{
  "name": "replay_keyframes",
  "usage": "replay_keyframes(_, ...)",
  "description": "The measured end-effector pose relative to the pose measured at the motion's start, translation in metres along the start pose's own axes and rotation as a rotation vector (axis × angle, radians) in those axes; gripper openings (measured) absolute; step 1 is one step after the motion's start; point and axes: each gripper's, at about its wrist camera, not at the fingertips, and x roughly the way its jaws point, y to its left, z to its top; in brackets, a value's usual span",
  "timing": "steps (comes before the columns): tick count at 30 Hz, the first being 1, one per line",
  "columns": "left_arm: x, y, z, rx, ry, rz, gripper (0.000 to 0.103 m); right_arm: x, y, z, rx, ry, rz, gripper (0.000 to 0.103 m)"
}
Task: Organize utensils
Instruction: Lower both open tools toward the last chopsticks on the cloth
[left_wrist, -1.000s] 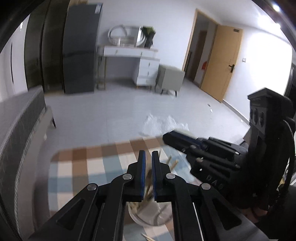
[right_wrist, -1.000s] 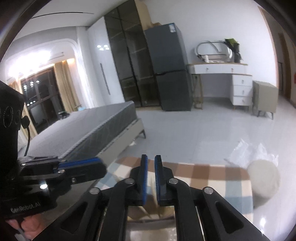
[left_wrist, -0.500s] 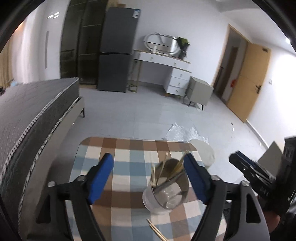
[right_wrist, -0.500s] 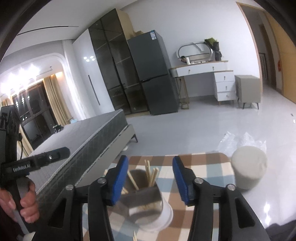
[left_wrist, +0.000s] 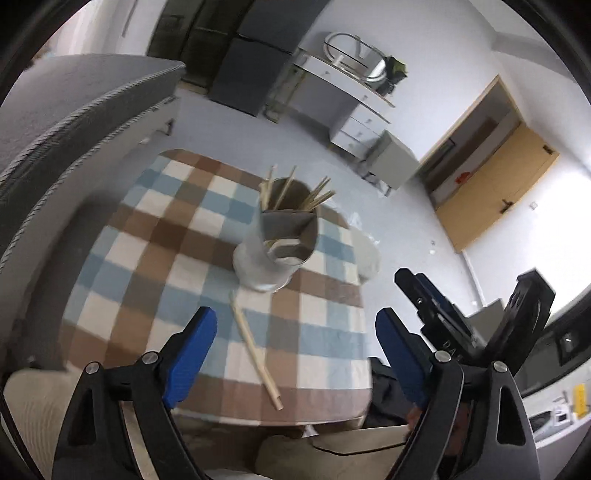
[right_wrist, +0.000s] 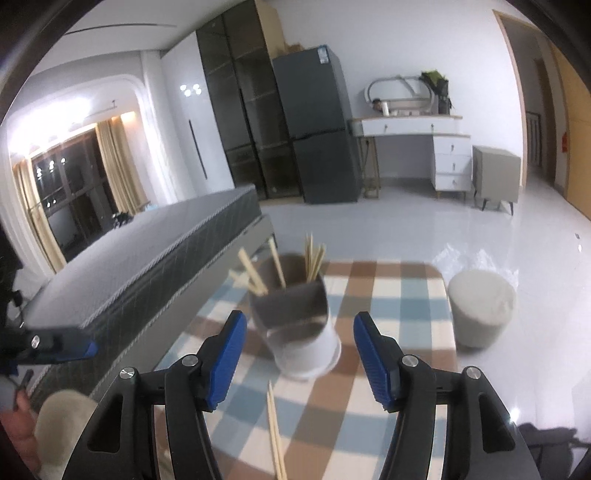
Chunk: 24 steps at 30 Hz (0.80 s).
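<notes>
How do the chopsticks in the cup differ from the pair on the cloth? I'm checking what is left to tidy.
The chopsticks in the cup stand tilted and fan apart, lower ends hidden inside; the loose pair lies flat on the checked cloth, side by side, fully exposed. The cup holds several; the loose pair is two, lying in front of the cup. Both look like the same pale wooden sticks.

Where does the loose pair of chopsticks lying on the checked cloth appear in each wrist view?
Left wrist: the loose chopsticks lie low in the centre, running diagonally on the checked cloth, nearer the camera than the holder cup.
Right wrist: they sit at bottom centre, running off the lower edge.
Shared landmark: the holder cup full of chopsticks, just beyond them in both views.
</notes>
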Motion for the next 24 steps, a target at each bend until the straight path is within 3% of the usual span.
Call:
replay_keyframes(4,0.019,0.022,-0.017,-0.024,-0.075,0.173,0.091,0.015,0.003,-0.022,-0.013,0.095,0.018,0.059)
replay_keyframes(6,0.039,0.039,-0.024,-0.008,-0.064,0.256,0.091,0.034,0.005,-0.034,-0.006,0.191,0.063,0.055)
replay_keyframes(8,0.054,0.053,-0.031,-0.012,-0.04,0.3,0.091,0.055,0.013,-0.045,-0.045,0.273,0.043,0.045)
replay_keyframes(10,0.066,0.069,-0.037,-0.021,-0.031,0.357,0.091,0.078,0.02,-0.053,-0.082,0.345,0.053,0.044)
replay_keyframes(15,0.076,0.089,-0.044,-0.05,0.001,0.397,0.091,0.146,0.031,-0.073,-0.125,0.535,0.05,0.03)
replay_keyframes(16,0.077,0.092,-0.042,-0.068,0.0,0.388,0.091,0.157,0.034,-0.078,-0.145,0.562,0.044,0.022)
replay_keyframes(18,0.076,0.094,-0.042,-0.088,0.012,0.379,0.091,0.186,0.04,-0.089,-0.19,0.625,0.046,0.019)
replay_keyframes(20,0.077,0.094,-0.041,-0.089,0.02,0.378,0.091,0.2,0.04,-0.102,-0.21,0.654,0.057,0.012)
replay_keyframes(24,0.083,0.104,-0.039,-0.145,0.066,0.362,0.091,0.221,0.042,-0.124,-0.264,0.704,0.057,0.01)
